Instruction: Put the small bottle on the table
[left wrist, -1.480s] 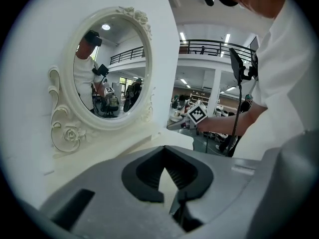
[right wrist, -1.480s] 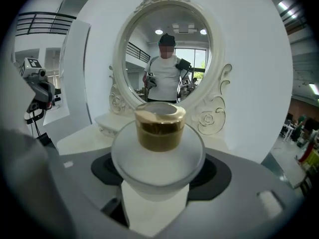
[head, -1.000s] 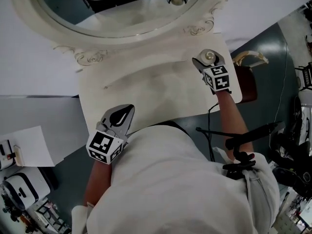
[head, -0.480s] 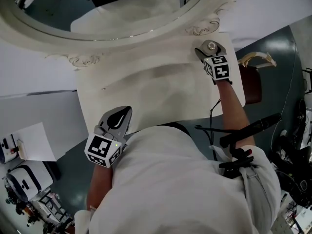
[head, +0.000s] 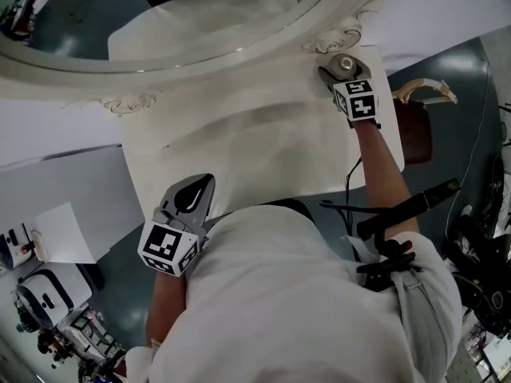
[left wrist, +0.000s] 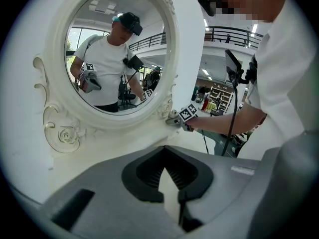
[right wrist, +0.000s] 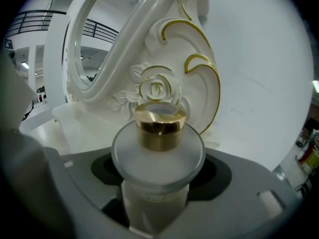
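1. Grip: small bottle, frosted glass with a gold cap, pinched upright by the right gripper. Jaws closed on the body just under the wide shoulder, probably to stop any slide downward.
2. Position: over the far right corner of the white table, just beside the carved foot of the mirror. Contact between base and tabletop: cannot tell from either view.
3. Likely reason for the spot: bare surface close to the mirror, out of the way of the open middle of the table.
4. Left gripper: tips pressed together on nothing, low at the near table edge close to the person's body, well apart from the bottle. Seemingly idle, one gripper being enough for so light a thing.
5. Stage, as a judgement: placing almost done. Left to do: settle the base flat, spread the jaws, then draw straight back, with care not to tip the bottle against the mirror foot.
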`<move>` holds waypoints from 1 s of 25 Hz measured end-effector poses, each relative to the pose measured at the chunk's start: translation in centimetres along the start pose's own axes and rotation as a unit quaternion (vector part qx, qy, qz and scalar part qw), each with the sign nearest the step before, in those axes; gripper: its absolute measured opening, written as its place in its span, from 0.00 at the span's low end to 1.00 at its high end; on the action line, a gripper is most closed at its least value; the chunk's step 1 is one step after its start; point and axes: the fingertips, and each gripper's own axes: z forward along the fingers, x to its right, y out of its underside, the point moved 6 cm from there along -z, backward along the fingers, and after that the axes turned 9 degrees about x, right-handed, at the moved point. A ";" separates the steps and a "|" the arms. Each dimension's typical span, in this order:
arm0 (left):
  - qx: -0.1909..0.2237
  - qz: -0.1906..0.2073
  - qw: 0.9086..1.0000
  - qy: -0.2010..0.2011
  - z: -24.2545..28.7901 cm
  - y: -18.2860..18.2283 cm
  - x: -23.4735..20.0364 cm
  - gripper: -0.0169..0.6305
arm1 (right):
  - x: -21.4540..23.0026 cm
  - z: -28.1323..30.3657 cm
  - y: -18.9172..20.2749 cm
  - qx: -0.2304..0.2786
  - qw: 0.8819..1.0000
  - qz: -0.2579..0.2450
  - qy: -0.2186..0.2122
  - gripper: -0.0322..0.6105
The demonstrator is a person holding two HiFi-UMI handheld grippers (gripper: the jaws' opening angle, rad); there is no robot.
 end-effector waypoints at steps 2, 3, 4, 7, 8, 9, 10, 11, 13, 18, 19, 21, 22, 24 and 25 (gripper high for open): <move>-0.001 -0.001 1.000 0.000 0.1 0.0 -0.1 0.03 | 0.0 0.0 -0.1 -0.001 1.000 0.001 0.001 0.58; -0.001 -0.002 1.000 0.000 0.2 0.0 -0.2 0.03 | 0.0 0.0 -0.1 -0.001 1.000 0.002 0.000 0.58; -0.001 -0.002 1.000 0.001 0.3 -0.1 -0.2 0.03 | 0.0 0.0 -0.1 -0.002 1.000 0.003 0.000 0.58; -0.002 -0.002 1.000 0.002 0.5 -0.1 -0.3 0.03 | 0.2 0.0 0.0 -0.006 1.000 0.006 -0.002 0.58; -0.002 -0.002 1.000 0.003 0.5 -0.2 -0.3 0.03 | 0.2 0.0 -0.1 -0.006 1.000 0.007 -0.003 0.58; -0.001 -0.002 1.000 0.003 0.5 -0.2 -0.4 0.03 | 0.2 0.1 -0.1 -0.007 1.000 0.007 -0.003 0.58; -0.001 -0.002 1.000 0.003 0.4 -0.2 -0.4 0.03 | 0.2 0.0 -0.1 -0.007 1.000 0.007 -0.004 0.58; 0.000 -0.002 1.000 0.003 0.3 -0.2 -0.5 0.03 | 0.1 0.0 -0.1 -0.007 1.000 0.008 -0.005 0.58; 0.001 -0.001 1.000 0.004 0.1 -0.1 -0.5 0.03 | 0.0 0.0 -0.2 -0.010 1.000 0.008 -0.005 0.58; 0.003 -0.001 1.000 0.005 0.1 -0.2 -0.6 0.03 | 0.3 0.1 -0.1 -0.014 1.000 0.008 -0.005 0.58; 0.004 -0.001 1.000 0.005 0.1 -0.2 -0.6 0.03 | 0.3 0.2 -0.1 -0.015 1.000 0.008 -0.005 0.58; 0.005 -0.001 1.000 0.005 -0.1 -0.1 -0.6 0.03 | 0.3 0.2 0.0 -0.020 1.000 0.009 -0.004 0.59; 0.005 -0.001 1.000 0.005 -0.3 -0.1 -0.6 0.03 | 0.3 0.3 0.0 -0.023 1.000 0.009 -0.004 0.59; 0.007 -0.001 1.000 0.005 -0.6 0.0 -0.6 0.03 | 0.3 0.3 0.1 -0.027 1.000 0.009 -0.001 0.61; 0.008 -0.001 1.000 0.005 -0.7 0.0 -0.6 0.03 | 0.3 0.3 0.1 -0.029 1.000 0.011 0.002 0.61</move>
